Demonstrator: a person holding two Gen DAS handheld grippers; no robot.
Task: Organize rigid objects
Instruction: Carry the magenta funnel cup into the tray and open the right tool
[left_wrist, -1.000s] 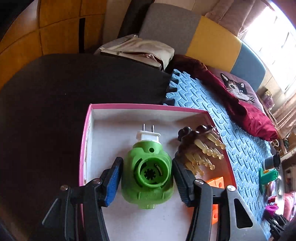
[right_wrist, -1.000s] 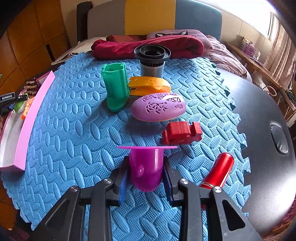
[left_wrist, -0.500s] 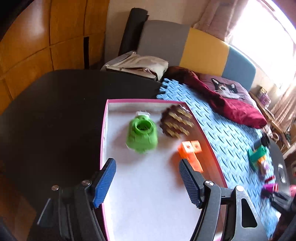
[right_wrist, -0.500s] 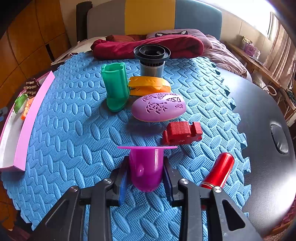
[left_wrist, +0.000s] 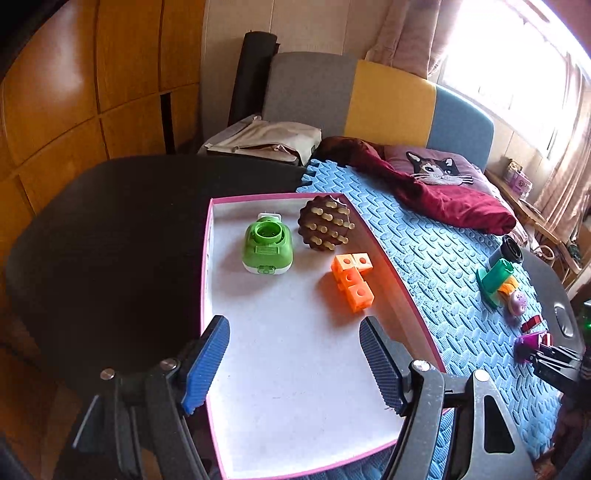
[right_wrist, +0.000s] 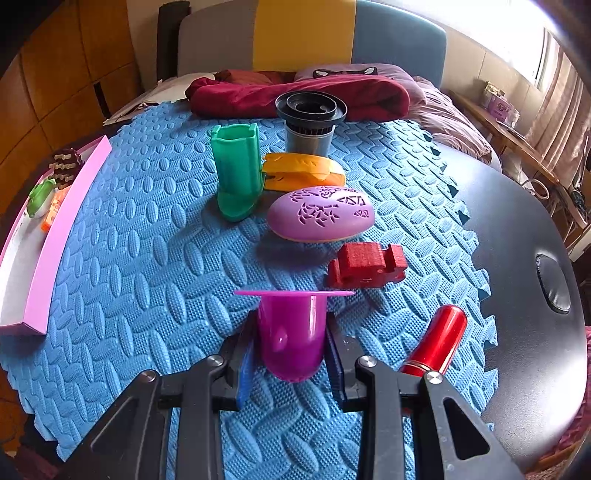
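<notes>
in my left wrist view the left gripper (left_wrist: 293, 363) hangs spread and empty at lower centre over the pink-rimmed tray (left_wrist: 388, 258); green plug-in device (left_wrist: 267, 246), brown peg massager (left_wrist: 325, 222) and orange cube block (left_wrist: 352, 275) lie inside. in my right wrist view the right gripper (right_wrist: 290, 356) pinches the magenta funnel (right_wrist: 293, 330) at lower centre; i'd lift straight, clearing the red wooden block (right_wrist: 366, 265) and red tube (right_wrist: 436, 345). no readable writing.

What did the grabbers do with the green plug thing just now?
The left gripper let go of the green plug, left it in the pink box and backed away, fingers apart. The right gripper still squeezes the purple cup; nothing else moved.
</notes>
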